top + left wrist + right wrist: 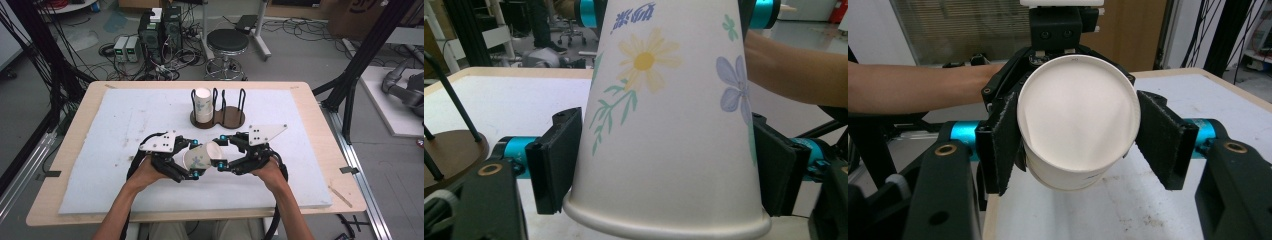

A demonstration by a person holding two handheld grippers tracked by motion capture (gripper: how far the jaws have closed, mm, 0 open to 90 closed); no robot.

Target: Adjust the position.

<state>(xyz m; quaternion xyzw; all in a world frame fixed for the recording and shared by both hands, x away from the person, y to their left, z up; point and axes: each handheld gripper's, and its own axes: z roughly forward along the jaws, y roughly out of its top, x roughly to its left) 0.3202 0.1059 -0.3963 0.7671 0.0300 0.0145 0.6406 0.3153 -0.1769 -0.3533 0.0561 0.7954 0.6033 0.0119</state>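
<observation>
Now | paper cup (202, 156) pinched by left gripper (186, 159) fingers | right gripper (220, 153) fingers spread around its rim

Grey concrete floor (300, 55) strewn with cables; a black stool (227, 42) and computer towers (160, 30) beyond the table

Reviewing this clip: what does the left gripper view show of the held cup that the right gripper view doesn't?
Left gripper view: the cup's outer wall with its printed yellow and blue flowers, green stems and blue lettering, its rim nearest the camera, both pads against the wall.

Right gripper view: the cup's plain white inside, mouth toward the camera, with a gap between the right-hand pad and the rim.

Both: the same cup between black jaws, a forearm behind, and the white mat.
</observation>
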